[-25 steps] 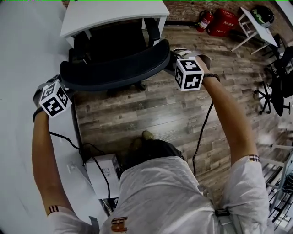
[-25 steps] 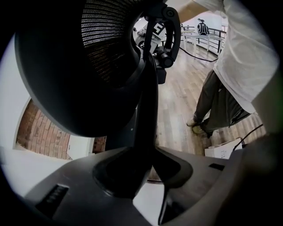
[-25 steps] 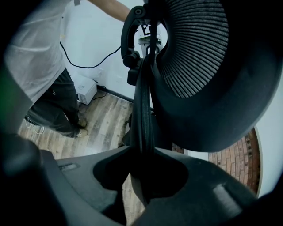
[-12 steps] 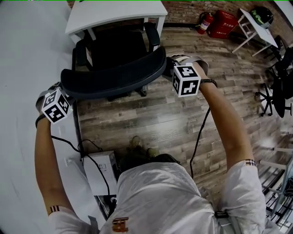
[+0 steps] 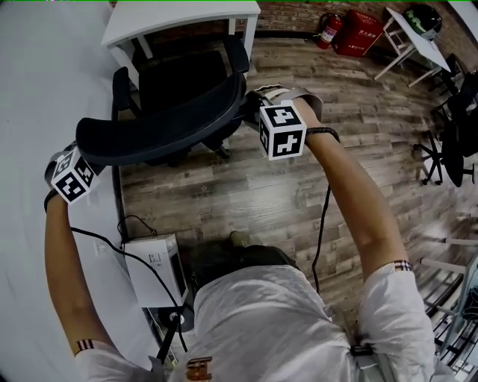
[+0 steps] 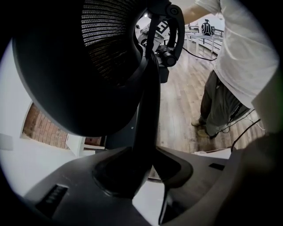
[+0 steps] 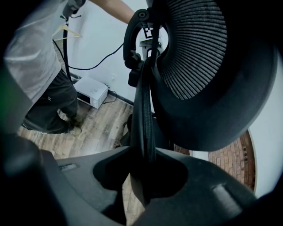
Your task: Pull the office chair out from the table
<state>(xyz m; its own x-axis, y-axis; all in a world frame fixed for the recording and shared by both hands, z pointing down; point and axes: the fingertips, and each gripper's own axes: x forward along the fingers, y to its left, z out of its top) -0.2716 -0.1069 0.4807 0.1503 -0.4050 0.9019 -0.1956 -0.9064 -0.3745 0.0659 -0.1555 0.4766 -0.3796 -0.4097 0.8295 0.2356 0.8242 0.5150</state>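
The black office chair's curved mesh backrest (image 5: 160, 130) is just in front of me, its seat (image 5: 183, 78) mostly out from under the white table (image 5: 179, 15). My left gripper (image 5: 81, 155) is clamped on the left end of the backrest's rim (image 6: 148, 110), which runs between its jaws. My right gripper (image 5: 255, 113) is clamped on the right end of the rim (image 7: 143, 128). In each gripper view the rim sits pinched between the jaws: left gripper (image 6: 141, 172), right gripper (image 7: 143, 176). The fingertips are hidden behind the backrest in the head view.
A white box (image 5: 153, 268) with cables lies on the wooden floor by my left foot. A white surface (image 5: 30, 89) runs along the left. At the far right are a fire extinguisher (image 5: 328, 30), a red case (image 5: 362, 33), a white side table (image 5: 418, 37) and another black chair (image 5: 455, 127).
The chair has rolled back from the table towards me, showing more of its seat. Both grippers moved back and leftward with the backrest, still clamped on it.
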